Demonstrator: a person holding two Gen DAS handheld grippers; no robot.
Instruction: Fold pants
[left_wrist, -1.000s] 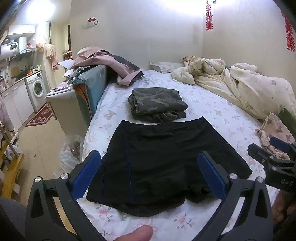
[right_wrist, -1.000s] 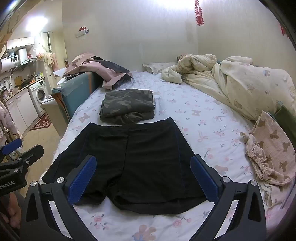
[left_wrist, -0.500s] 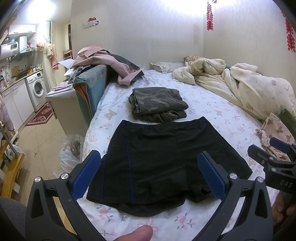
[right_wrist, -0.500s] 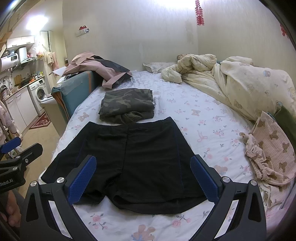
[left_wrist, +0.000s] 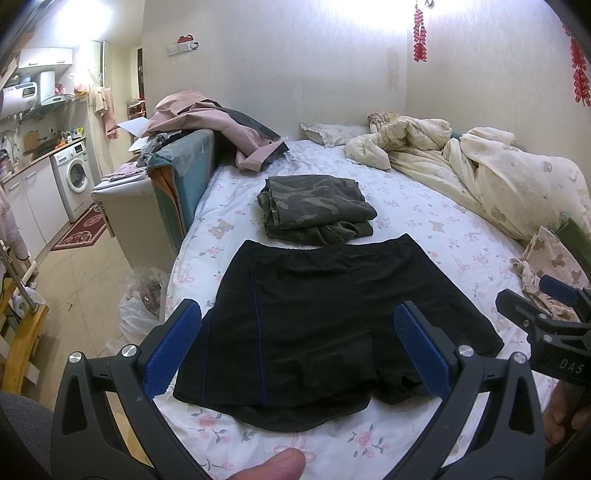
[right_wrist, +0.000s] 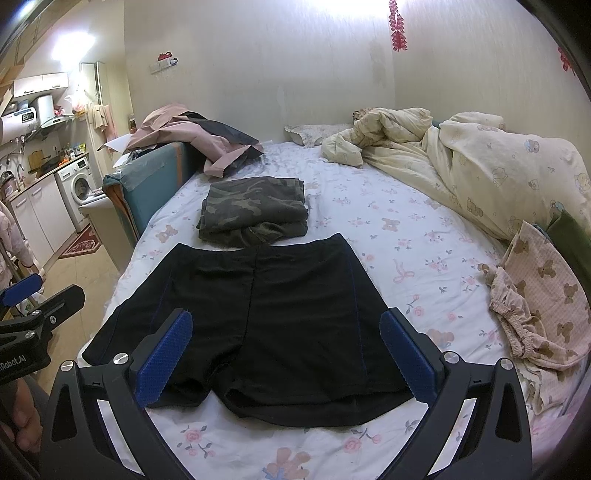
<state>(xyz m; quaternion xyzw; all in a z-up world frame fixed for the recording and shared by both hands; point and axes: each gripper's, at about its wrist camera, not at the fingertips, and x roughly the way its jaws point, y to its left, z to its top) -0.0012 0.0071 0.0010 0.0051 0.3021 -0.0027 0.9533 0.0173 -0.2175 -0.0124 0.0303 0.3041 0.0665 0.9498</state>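
I'm holding both grippers w/ jaws spread wide, gripping nothing: left gripper (left_wrist: 297, 345) and right gripper (right_wrist: 282, 349) are hovering just short of the black shorts (right_wrist: 255, 314), lying flat on the bed sheet (right_wrist: 417, 236), waistband touching the folded camo pants (right_wrist: 253, 210).

Drifted slightly nearer the black shorts (left_wrist: 325, 321); folded camouflage pants (left_wrist: 317, 208) shifted slightly lower in view.

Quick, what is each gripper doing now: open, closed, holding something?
Left gripper: open, holding nothing, above the black shorts.
Right gripper: open, holding nothing.
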